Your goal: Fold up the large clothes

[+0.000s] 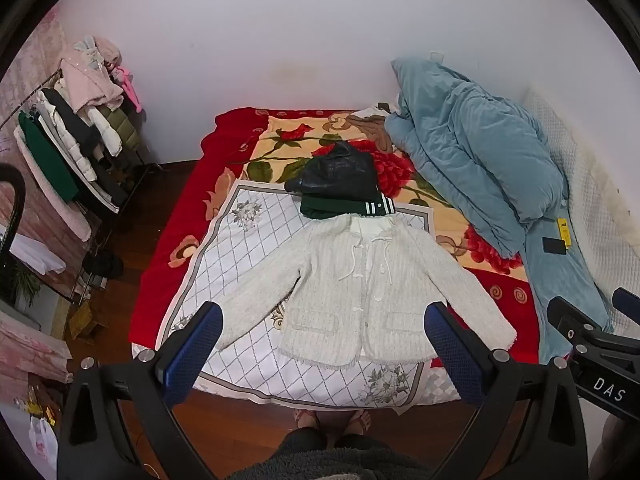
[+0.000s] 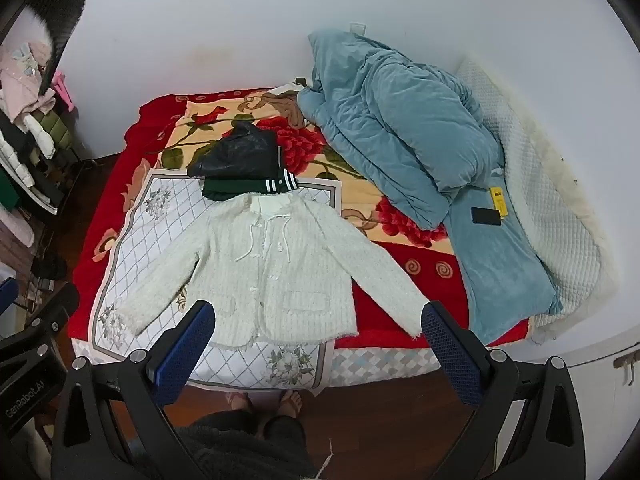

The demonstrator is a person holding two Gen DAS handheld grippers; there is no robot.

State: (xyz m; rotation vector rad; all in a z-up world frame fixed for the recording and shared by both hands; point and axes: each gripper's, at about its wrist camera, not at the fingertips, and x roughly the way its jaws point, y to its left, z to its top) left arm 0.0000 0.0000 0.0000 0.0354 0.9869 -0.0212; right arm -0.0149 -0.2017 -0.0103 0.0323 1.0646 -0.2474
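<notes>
A white jacket (image 1: 352,284) is spread flat, sleeves out, at the centre of the frame on a patterned cloth (image 1: 248,248) over the bed (image 1: 168,264). Folded dark clothes (image 1: 340,184) are stacked just above its collar. The left gripper (image 1: 324,344) and right gripper (image 2: 316,340) are held apart above it, nothing clasped.

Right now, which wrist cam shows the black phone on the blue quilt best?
Right wrist. The black phone lies nearer the picture's middle there, whole, beside the yellow box on the blue quilt. The left wrist view pushes the phone toward the right edge, smaller and more warped, but unblocked.
</notes>
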